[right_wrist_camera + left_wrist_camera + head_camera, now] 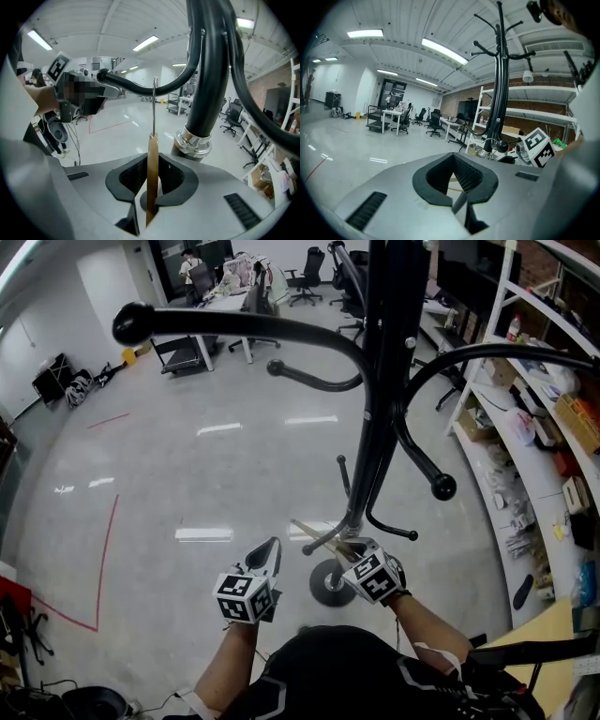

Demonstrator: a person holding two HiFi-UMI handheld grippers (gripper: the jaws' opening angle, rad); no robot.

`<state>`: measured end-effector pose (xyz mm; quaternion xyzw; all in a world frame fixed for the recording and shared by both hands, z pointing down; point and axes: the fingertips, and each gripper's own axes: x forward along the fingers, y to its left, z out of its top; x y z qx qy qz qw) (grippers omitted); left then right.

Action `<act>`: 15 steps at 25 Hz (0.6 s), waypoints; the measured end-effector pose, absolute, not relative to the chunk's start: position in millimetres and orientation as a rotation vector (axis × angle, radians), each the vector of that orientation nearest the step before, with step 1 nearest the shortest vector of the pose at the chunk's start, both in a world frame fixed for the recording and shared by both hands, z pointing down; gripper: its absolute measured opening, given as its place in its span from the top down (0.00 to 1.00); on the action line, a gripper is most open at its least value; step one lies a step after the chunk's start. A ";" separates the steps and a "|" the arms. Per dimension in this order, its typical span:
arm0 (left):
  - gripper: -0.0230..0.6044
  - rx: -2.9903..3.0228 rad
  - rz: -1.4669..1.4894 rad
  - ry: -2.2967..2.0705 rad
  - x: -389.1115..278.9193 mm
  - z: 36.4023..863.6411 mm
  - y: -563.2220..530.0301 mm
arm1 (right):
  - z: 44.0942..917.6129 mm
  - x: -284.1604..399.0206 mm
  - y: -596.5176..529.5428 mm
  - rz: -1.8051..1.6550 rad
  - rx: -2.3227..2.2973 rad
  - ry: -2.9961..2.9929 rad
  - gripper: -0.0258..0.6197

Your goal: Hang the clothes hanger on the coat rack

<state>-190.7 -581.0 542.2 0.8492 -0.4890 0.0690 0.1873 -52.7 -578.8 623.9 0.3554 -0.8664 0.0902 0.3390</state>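
Note:
The black coat rack (377, 418) rises in front of me, its curved arms ending in ball tips. My right gripper (354, 555) is low beside the pole and shut on a wooden clothes hanger (322, 537). In the right gripper view the hanger (152, 168) stands edge-on between the jaws of the right gripper (148, 206). Its wire hook (154, 105) reaches up to a rack arm (136, 87); whether they touch I cannot tell. My left gripper (269, 551) is left of the rack base, shut and empty. In its own view the left gripper (461, 205) faces the coat rack (501, 84).
The rack's round base (330, 583) stands on a glossy grey floor. White shelving (525, 418) packed with boxes and clutter runs along the right. Desks and office chairs (234, 292) stand far back. Red tape lines (105, 549) mark the floor at the left.

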 end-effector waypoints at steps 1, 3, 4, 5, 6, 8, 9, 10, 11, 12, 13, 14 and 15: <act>0.96 2.386 0.196 -1.373 -190.5 544.4 -581.4 | 626.5 -52.4 -579.1 0.243 0.927 -2.255 0.87; 0.96 2.383 0.196 -1.370 -189.6 547.7 -581.0 | 632.2 -50.4 -580.3 0.247 0.934 -2.256 0.87; 0.96 2.383 0.193 -1.369 -188.6 548.8 -580.2 | 634.5 -49.2 -580.3 0.248 0.937 -2.258 0.87; 0.96 2.383 0.188 -1.368 -187.5 549.5 -578.9 | 635.6 -48.3 -579.6 0.251 0.938 -2.261 0.87; 0.96 2.383 0.187 -1.367 -186.5 550.0 -577.4 | 635.9 -48.2 -578.3 0.256 0.936 -2.265 0.87; 0.96 2.380 0.193 -1.370 -186.6 550.4 -575.1 | 635.4 -49.8 -576.5 0.262 0.931 -2.270 0.87; 0.96 2.376 0.197 -1.374 -187.5 550.6 -574.8 | 635.1 -50.8 -576.5 0.264 0.931 -2.271 0.87; 0.96 2.372 0.199 -1.377 -188.4 551.0 -574.7 | 634.9 -51.4 -576.8 0.265 0.933 -2.272 0.87; 0.96 2.369 0.199 -1.379 -188.7 551.5 -574.5 | 634.9 -51.6 -577.1 0.264 0.936 -2.273 0.87; 0.96 2.367 0.199 -1.378 -188.5 552.1 -573.9 | 635.2 -51.3 -577.3 0.261 0.937 -2.273 0.87; 0.96 2.365 0.200 -1.376 -188.0 553.0 -572.7 | 635.8 -51.1 -577.5 0.254 0.937 -2.274 0.87; 0.96 2.364 0.204 -1.375 -187.7 553.8 -571.4 | 636.4 -51.1 -577.9 0.245 0.936 -2.275 0.87; 0.96 2.363 0.206 -1.375 -187.8 554.2 -570.5 | 636.6 -51.4 -578.8 0.234 0.934 -2.275 0.87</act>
